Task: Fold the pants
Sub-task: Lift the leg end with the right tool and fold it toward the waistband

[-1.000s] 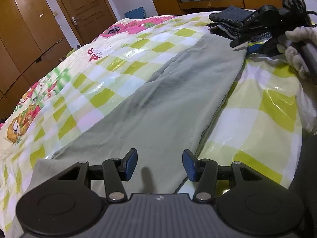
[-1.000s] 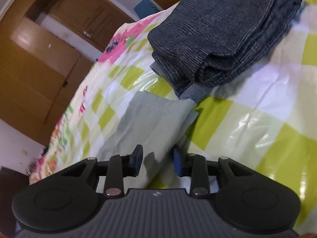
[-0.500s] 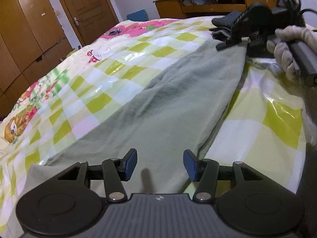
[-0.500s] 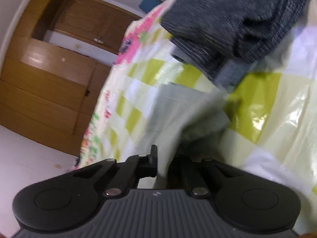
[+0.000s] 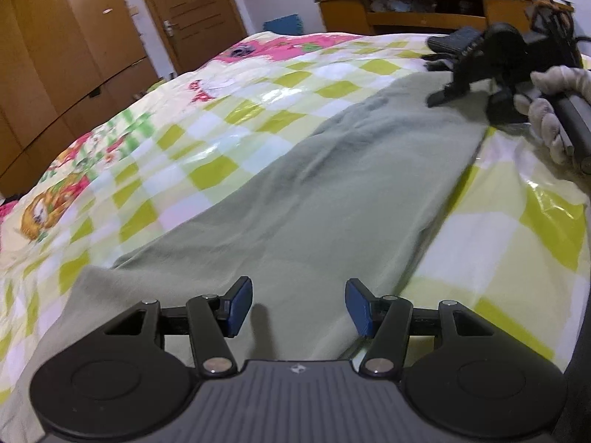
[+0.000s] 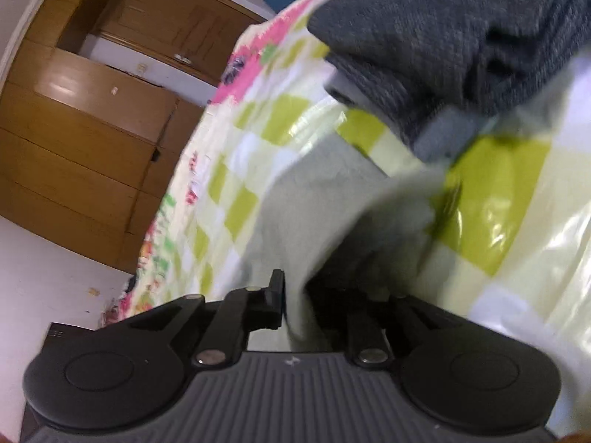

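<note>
Grey-green pants (image 5: pixel 332 199) lie lengthwise on the checked bed cover, folded along their length. My left gripper (image 5: pixel 299 308) is open just above the near end of the pants, with cloth between and below its blue pads (image 5: pixel 240 304). My right gripper (image 6: pixel 295 299) is shut on the far end of the pants (image 6: pixel 306 203), which drapes over its right finger and hides it. The right gripper also shows in the left wrist view (image 5: pixel 476 85), held by a gloved hand at the far end of the pants.
A stack of folded dark grey pants (image 6: pixel 461 37) lies on the bed just beyond the right gripper. The green and white checked bed cover (image 5: pixel 207 170) spreads to the left. A wooden wardrobe (image 5: pixel 66 55), a door and a wooden desk (image 5: pixel 424 7) stand beyond the bed.
My right gripper has shut on the far end of the grey-green pants and lifted it. The left gripper stayed open and moved slightly lower over the near end.
</note>
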Motion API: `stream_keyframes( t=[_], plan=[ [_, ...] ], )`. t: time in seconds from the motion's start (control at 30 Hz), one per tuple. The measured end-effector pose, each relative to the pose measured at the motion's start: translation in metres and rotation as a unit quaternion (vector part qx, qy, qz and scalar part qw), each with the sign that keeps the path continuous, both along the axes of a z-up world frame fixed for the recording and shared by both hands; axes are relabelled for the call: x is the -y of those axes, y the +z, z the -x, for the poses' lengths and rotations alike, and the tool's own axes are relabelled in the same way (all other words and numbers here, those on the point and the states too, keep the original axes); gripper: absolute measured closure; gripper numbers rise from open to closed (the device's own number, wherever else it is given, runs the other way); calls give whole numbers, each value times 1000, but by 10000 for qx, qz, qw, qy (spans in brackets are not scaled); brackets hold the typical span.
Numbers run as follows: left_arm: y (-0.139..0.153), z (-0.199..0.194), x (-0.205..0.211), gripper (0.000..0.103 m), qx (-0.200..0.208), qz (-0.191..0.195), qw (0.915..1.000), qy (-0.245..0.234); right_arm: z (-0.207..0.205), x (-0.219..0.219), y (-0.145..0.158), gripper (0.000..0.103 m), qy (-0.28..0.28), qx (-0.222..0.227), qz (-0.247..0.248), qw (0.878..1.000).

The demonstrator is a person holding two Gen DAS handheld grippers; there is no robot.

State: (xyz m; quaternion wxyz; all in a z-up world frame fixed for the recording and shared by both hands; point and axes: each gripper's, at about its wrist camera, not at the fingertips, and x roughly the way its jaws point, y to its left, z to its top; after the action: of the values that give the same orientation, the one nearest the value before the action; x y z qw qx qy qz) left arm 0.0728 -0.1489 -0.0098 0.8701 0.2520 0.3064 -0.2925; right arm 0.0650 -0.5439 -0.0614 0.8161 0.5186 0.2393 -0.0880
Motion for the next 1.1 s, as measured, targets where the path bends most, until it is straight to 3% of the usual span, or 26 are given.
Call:
stream_keyframes(
  t=[0.07,0.33,0.47,0.63,0.73,0.77,0.83,0.9,0.97,1.03,1.07,1.1],
  plan=[
    [5,-1,-14,34,43,120,9997,190,0,-3,8,97,-49,35,51,10000],
    [-3,-5,-68,30,-10,243,9969,750,-15,-64,100,98,645,838,920,9901],
    [3,2,-96,30,42,479,9941,971,-39,-135,143,98,1581,1091,1485,9701],
    [9,6,-150,29,155,597,9873,1464,-73,-252,156,98,2858,1113,1921,9322],
    [7,8,-187,29,98,641,9810,1828,-88,-345,148,99,3698,975,2802,8805],
    [5,10,-199,29,79,658,9785,1951,-90,-377,140,99,4011,956,3178,8538],
    [2,15,-218,27,13,769,9743,2119,-86,-442,122,99,4519,932,4226,7801],
    [0,20,-234,25,-28,917,9698,2259,-70,-500,99,98,5027,976,5112,6903],
    [-1,22,-246,24,-72,1105,9651,2375,-53,-530,79,98,5310,1010,5596,6282],
    [-1,22,-252,24,-107,1277,9623,2399,-39,-546,63,95,5419,1036,6013,5780],
    [-1,22,-252,24,-112,1296,9626,2378,-38,-547,58,93,5467,978,6061,5694],
    [-1,23,-253,24,-120,1323,9628,2351,-42,-545,55,89,5548,858,5947,5755]
  ],
)
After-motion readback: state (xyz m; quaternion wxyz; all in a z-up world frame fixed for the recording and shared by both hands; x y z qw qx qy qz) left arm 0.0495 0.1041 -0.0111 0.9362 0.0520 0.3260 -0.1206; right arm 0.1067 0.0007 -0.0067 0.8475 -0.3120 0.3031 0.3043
